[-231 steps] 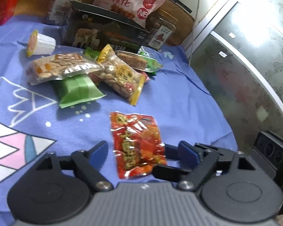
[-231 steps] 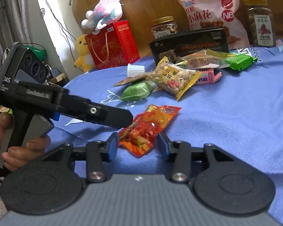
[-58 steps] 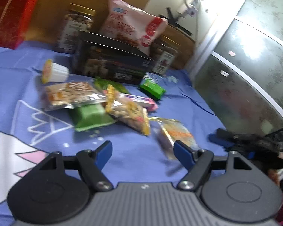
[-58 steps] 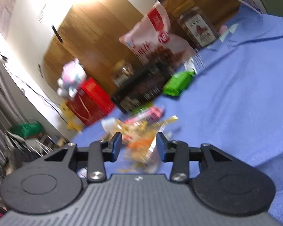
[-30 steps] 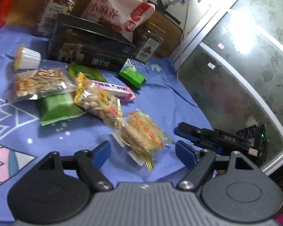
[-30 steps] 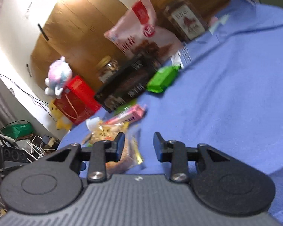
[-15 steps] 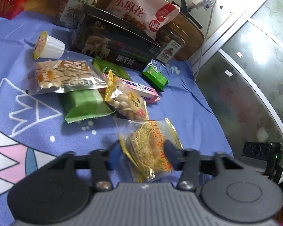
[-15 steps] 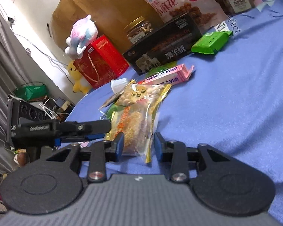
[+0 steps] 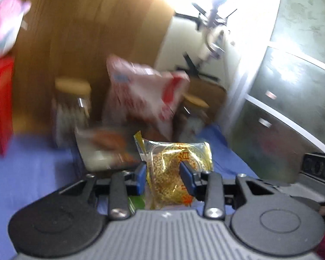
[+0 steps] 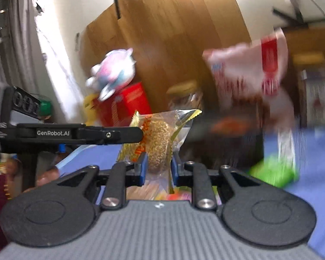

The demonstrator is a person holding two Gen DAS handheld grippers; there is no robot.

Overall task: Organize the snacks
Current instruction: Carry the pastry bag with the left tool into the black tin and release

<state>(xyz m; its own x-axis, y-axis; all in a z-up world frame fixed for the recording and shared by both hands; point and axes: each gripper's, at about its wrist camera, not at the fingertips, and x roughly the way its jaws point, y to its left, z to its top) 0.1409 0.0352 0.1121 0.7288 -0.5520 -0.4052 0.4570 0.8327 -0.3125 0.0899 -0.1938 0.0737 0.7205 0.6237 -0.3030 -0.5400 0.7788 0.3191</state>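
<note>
A clear yellow-edged packet with a golden sesame snack (image 9: 170,169) is held up above the blue tablecloth (image 9: 32,169). My left gripper (image 9: 163,176) is shut on it, blue pads on both sides. My right gripper (image 10: 157,168) is also shut on the same packet (image 10: 160,138). In the right wrist view the left gripper's finger (image 10: 80,134) reaches the packet from the left. The other snacks behind are blurred by motion.
At the back stand a pink-white snack bag (image 9: 145,95), two jars with tan lids (image 9: 72,106), a dark box (image 10: 225,138) and a red box (image 10: 123,104) with a plush toy (image 10: 112,73). A green packet (image 10: 273,171) lies on the cloth. A glass door (image 9: 292,108) is at the right.
Both grippers have closed on the sesame packet and lifted it off the cloth; both views have tilted up and blurred.
</note>
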